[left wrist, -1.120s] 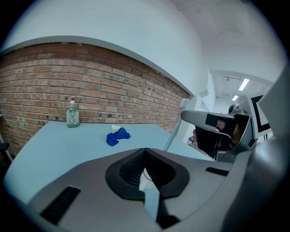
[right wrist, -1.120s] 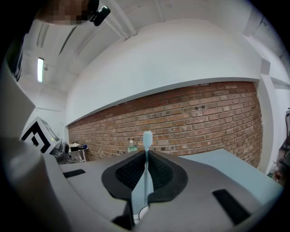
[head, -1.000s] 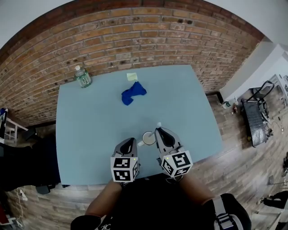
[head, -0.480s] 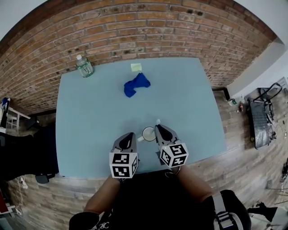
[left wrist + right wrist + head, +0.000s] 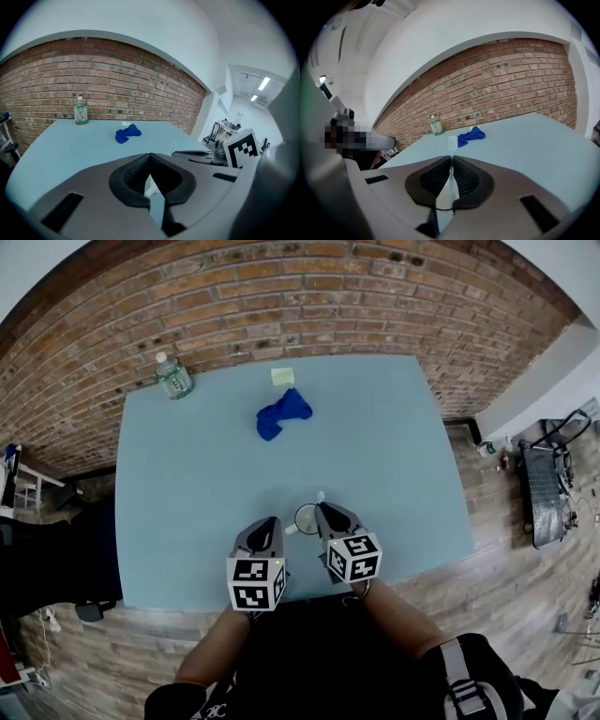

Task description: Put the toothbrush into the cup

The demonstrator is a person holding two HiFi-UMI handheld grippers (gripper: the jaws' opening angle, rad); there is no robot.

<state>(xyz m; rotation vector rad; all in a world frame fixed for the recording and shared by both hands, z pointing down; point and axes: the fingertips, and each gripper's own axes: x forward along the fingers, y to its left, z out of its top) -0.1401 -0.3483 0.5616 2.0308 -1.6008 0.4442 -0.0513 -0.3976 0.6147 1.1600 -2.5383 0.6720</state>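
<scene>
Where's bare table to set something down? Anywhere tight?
Biggest bare patch: the table's right half, right of the blue cloth and cup. Also free: left-centre, between the water bottle and the left gripper. Crowded: front centre, where the left gripper and the right gripper, shut on the toothbrush, flank the cup. Sticky note and cloth take the back middle.

Left hand-held gripper: jaws closed at the tips, with a white piece between the pads. Ahead on the tabletop: blue cloth. Farther ahead-left: bottle.
</scene>
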